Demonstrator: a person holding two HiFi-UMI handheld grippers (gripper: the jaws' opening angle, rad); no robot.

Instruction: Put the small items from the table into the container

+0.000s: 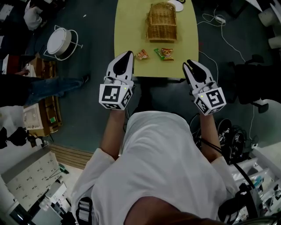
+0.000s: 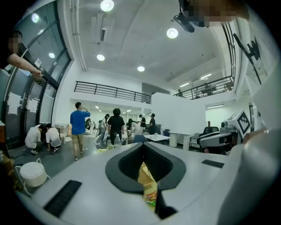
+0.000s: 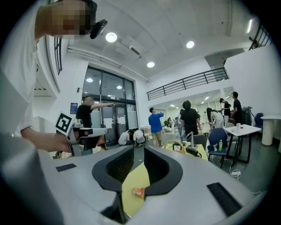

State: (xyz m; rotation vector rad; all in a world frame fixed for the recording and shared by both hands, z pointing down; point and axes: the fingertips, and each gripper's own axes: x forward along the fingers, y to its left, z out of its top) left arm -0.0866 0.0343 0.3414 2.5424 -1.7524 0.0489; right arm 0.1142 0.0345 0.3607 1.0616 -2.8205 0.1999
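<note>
A yellow table (image 1: 127,26) holds a wicker basket (image 1: 161,22) at its middle. Two small snack packets lie near its front edge: an orange one (image 1: 142,54) and a green-and-orange one (image 1: 164,53). My left gripper (image 1: 129,54) hovers over the near left corner, just left of the orange packet, jaws shut and empty. My right gripper (image 1: 188,65) hovers over the near right corner, jaws slightly apart with nothing between them. Past the left gripper (image 2: 143,151), a slit shows the green packet (image 2: 150,195). Past the right gripper (image 3: 138,149), the orange packet (image 3: 138,192) lies on the table (image 3: 134,176).
A white plate (image 1: 176,5) sits at the table's far end. On the floor lie a white round lamp-like object (image 1: 59,41) at the left and cables (image 1: 219,19) at the right. A person's legs (image 1: 52,85) and a wooden cart (image 1: 41,110) stand left. Several people stand behind.
</note>
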